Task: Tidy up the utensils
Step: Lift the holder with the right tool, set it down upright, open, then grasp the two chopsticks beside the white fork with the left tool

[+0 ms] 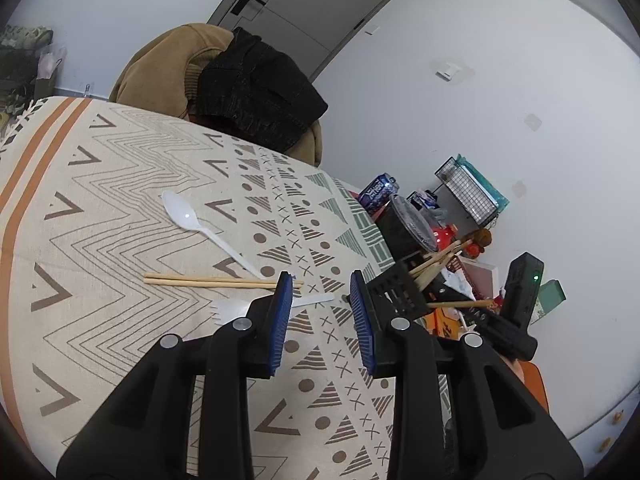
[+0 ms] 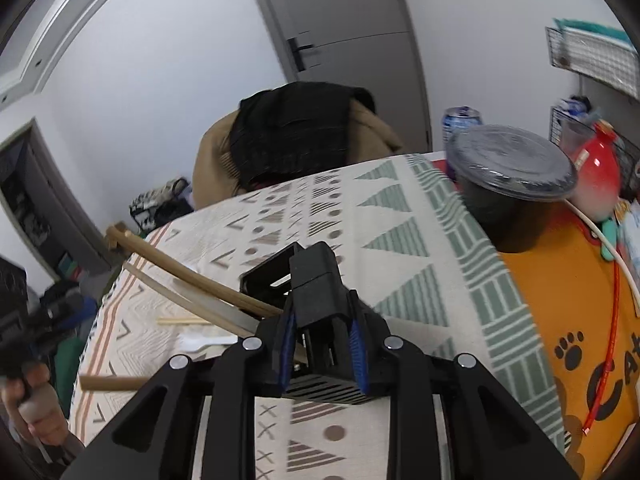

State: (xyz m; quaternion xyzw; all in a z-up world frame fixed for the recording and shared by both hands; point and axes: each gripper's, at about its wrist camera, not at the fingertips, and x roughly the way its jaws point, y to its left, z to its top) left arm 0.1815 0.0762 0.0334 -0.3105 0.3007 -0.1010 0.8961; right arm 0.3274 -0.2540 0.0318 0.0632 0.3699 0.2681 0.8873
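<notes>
Spoon (image 1: pixel 188 216): glossy white plastic; chopsticks (image 1: pixel 216 281): matt pale wood; utensil holder (image 2: pixel 320 320): matt black slotted plastic; counter cloth (image 1: pixel 120 240): woven, patterned

A lived-in room of a home, with a cloth-covered surface used for everyday clutter.

A patterned tablecloth (image 1: pixel 132 184) with zigzags, triangles and dots covers the surface; behind it, in the upper middle of the frame, a tan jacket (image 1: pixel 160 64) and a black garment (image 1: pixel 256 92) are draped over a chair back. A grey door (image 1: pixel 304 4) with a black lever handle stands in the plain white wall beyond. At the right, household odds and ends crowd together: a drinks can (image 1: pixel 378 192), a lidded black takeaway bowl (image 2: pixel 512 168), a wire rack (image 1: pixel 468 192) on the wall, and a red-and-white bottle (image 2: pixel 598 172).
</notes>
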